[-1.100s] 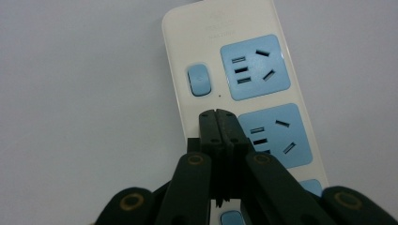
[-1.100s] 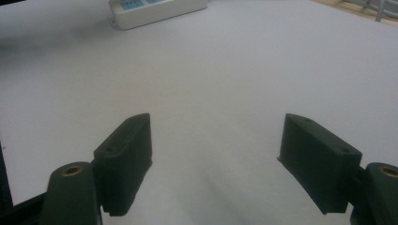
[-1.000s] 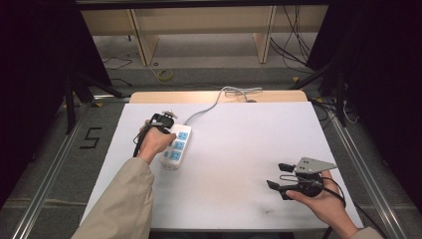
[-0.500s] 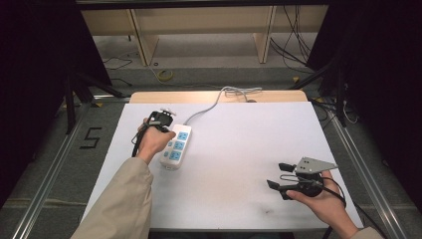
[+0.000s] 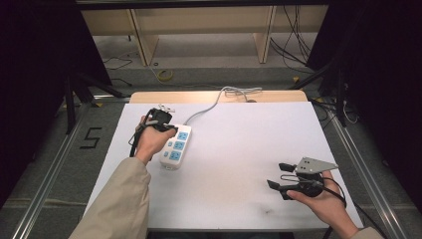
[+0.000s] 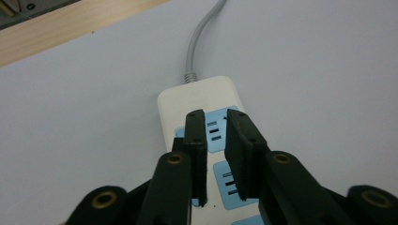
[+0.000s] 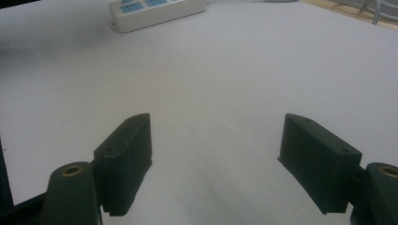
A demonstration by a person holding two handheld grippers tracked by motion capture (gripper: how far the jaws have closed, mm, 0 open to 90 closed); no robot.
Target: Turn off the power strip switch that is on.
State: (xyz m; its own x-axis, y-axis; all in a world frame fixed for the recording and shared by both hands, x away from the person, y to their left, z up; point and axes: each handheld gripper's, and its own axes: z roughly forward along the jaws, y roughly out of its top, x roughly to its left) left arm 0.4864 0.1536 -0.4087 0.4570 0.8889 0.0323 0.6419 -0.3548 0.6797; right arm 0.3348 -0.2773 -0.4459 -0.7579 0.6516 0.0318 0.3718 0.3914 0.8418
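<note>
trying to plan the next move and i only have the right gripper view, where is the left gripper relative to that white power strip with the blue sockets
Observer: The left gripper hangs over the white plastic power strip with blue sockets, near the end where its grey cable enters.
Operator: are its jaws open
Observer: Nearly closed; the left gripper view shows a narrow gap between them and nothing in it.
Operator: where does the cable run
Observer: In the high view it trails off the far edge of the white table and coils on the wooden strip there.
Operator: and my right gripper
Observer: The right gripper hangs open near the table's front right corner, holding nothing.
</note>
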